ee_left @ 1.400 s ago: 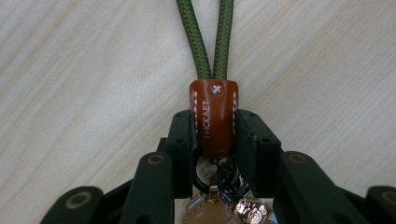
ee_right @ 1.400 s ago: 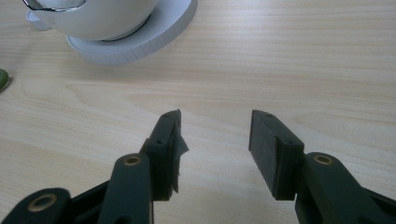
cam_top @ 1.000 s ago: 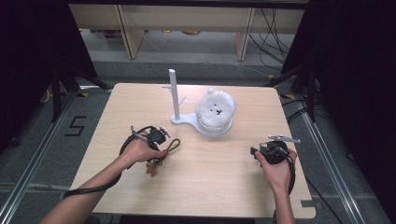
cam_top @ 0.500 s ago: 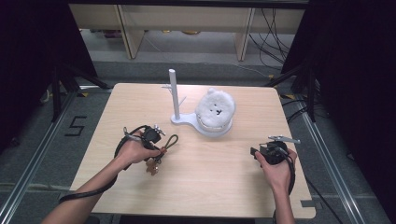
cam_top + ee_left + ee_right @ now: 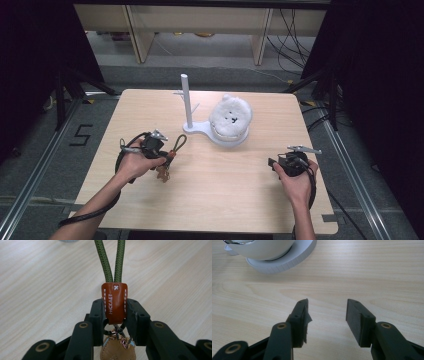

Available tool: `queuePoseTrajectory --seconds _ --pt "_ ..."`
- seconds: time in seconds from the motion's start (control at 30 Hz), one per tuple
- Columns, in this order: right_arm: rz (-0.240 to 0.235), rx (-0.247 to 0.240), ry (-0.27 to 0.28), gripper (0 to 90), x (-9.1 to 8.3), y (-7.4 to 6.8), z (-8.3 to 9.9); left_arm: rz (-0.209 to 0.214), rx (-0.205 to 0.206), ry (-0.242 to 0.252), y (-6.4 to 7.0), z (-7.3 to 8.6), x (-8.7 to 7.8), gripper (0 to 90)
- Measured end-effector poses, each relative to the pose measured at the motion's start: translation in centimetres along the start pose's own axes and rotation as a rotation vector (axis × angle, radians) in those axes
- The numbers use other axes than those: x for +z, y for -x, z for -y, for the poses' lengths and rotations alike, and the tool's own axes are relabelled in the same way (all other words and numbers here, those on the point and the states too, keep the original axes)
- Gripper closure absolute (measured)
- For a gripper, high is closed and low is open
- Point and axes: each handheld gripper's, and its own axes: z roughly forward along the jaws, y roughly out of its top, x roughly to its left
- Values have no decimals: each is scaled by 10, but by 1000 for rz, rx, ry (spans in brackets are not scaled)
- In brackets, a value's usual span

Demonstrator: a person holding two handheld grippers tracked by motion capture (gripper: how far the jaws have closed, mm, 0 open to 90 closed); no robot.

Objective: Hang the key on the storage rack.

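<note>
The keychain's leather tab (image 5: 115,302) sits clamped between the left tool (image 5: 115,315) jaws.

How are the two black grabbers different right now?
The left hand-held gripper is shut on the brown leather tag of a green cord keyring, while the right hand-held gripper is open and holds nothing. In the high view, the left one sits nearer the white stand; the right one rests apart near the table's right side. Both have two black jaws.
</note>
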Motion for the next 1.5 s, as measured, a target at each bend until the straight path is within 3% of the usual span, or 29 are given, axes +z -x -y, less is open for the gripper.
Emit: queuePoseTrajectory --seconds 0.2,0.5,0.57,0.6,0.63,0.77,0.8,0.97,1.07,1.17,1.27,1.4,1.5 --pt "-4 7 -13 533 -2 -1 0 3 -6 56 -3 0 -8 676" --pt "-1 4 -6 528 -3 -1 0 -32 -29 152 -8 3 -14 677" --pt "-28 12 8 528 0 -1 1 -27 -26 167 -10 4 -16 677" --pt "-19 50 2 527 -1 -4 1 -38 -34 185 -10 4 -17 677" --pt "-31 3 7 527 -1 0 1 -29 -36 186 -11 4 -18 677" --pt "-29 6 8 527 -1 0 1 -39 -51 220 -14 4 -21 678" --pt "-26 10 3 527 -1 0 1 -43 -76 259 -13 3 -22 678" --pt "-21 10 3 527 -1 -1 1 -39 -81 296 -15 2 -25 678" --pt "-21 10 3 527 -1 -1 1 -44 -104 361 -15 1 -28 678" --pt "-20 7 3 526 -1 -1 1 -55 -93 373 -17 0 -30 678" --pt "-9 7 5 526 0 -1 1 -55 -115 406 -17 -1 -32 679" --pt "-2 12 -1 527 0 -2 1 -50 -113 426 -19 -2 -33 678" --pt "-17 12 4 527 0 -1 1 -51 -111 426 -19 -3 -34 678"
